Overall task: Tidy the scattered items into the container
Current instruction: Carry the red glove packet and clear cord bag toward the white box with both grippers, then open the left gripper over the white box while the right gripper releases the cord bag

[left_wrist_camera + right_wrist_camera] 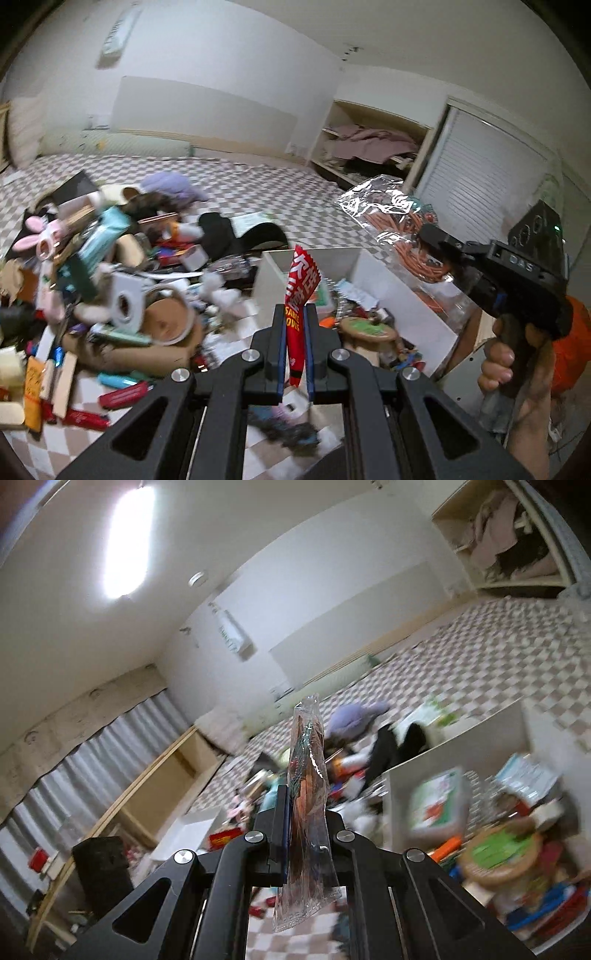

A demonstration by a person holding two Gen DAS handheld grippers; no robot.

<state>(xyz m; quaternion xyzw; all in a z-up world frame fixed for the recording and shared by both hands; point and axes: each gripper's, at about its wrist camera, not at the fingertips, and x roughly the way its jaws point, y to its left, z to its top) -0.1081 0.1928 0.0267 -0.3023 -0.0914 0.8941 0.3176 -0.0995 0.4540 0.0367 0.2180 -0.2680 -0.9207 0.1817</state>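
- Left claw (295,332) pinching a red packet (300,291) between its blue-padded fingers (281,350), the packet standing upright and poking out above the fingertips.
- Packet showing white lettering on red, with a crimped zigzag top edge; lower end hanging down between the fingers.
- Hovering just in front of the white container (354,269), which is sitting on the checked floor (258,184), already holding a jumble of small things.
- Right claw (306,812) pinching a clear plastic bag (308,805), seen edge-on, rising above the fingertips and trailing below them.
- In the left wrist view, right claw (428,236) gripping that same bag (391,218) at its edge, the bag hanging beyond the far right side of the container, a coil of orange cord showing through crinkled film.
- A hand (517,362) wrapping the right gripper's handle.
- Sprawling left of the container, a blurred pile of clutter (110,288).
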